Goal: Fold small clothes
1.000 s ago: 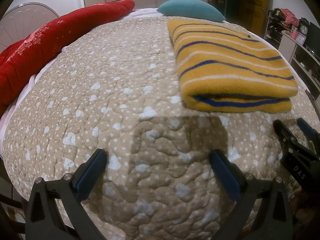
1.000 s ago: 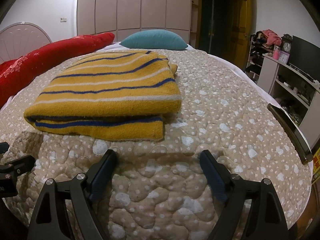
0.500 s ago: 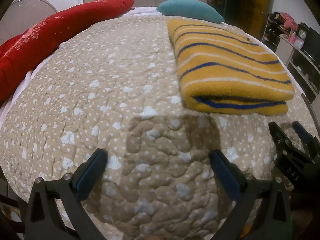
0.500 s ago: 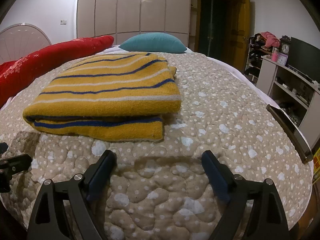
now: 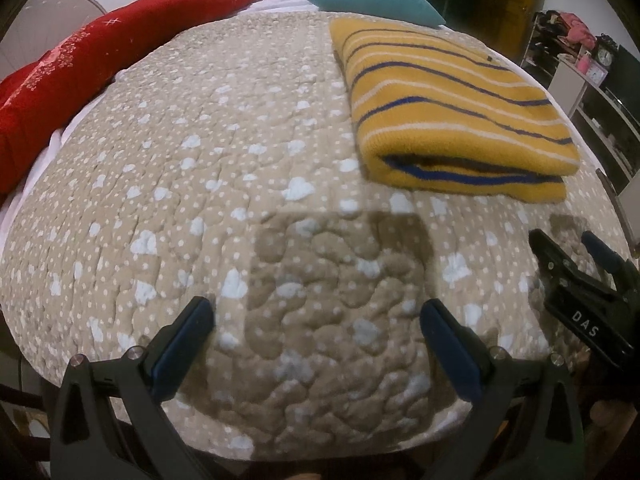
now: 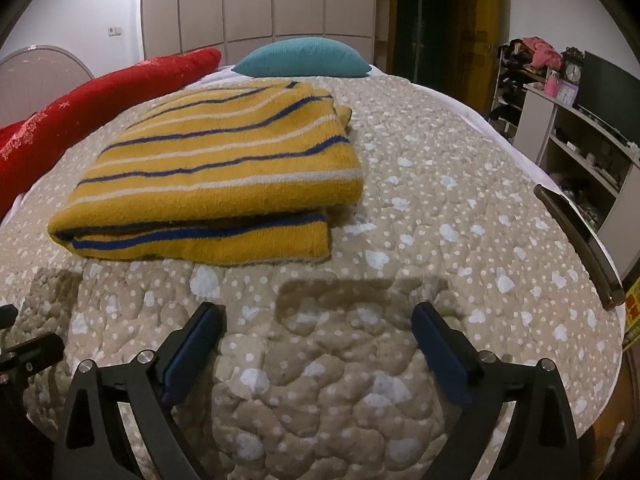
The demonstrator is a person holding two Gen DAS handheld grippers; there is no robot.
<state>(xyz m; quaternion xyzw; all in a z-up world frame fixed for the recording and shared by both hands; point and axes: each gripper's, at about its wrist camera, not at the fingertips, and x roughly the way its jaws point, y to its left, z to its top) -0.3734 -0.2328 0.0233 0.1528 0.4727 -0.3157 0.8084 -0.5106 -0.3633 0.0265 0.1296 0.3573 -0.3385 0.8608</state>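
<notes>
A yellow knitted sweater [image 5: 452,108] [image 6: 224,176] with blue and white stripes lies folded into a thick rectangle on the beige dotted quilt [image 5: 224,184] [image 6: 440,216]. My left gripper [image 5: 316,312] hangs open over bare quilt, near the bed's front edge and left of the sweater. My right gripper [image 6: 318,316] is just in front of the sweater's folded edge, apart from it; its jaws are opening with nothing between them. It also shows at the right edge of the left wrist view, as the right gripper [image 5: 568,248].
A long red cushion [image 5: 100,60] [image 6: 100,96] lies along the bed's left side and a teal pillow [image 5: 376,0] [image 6: 304,58] at its head. A dark phone-like slab [image 6: 580,240] rests near the right edge. White shelving [image 6: 580,140] stands beyond.
The right gripper's jaws have spread slightly wider. Both views have tilted a little; the sweater has not moved.
</notes>
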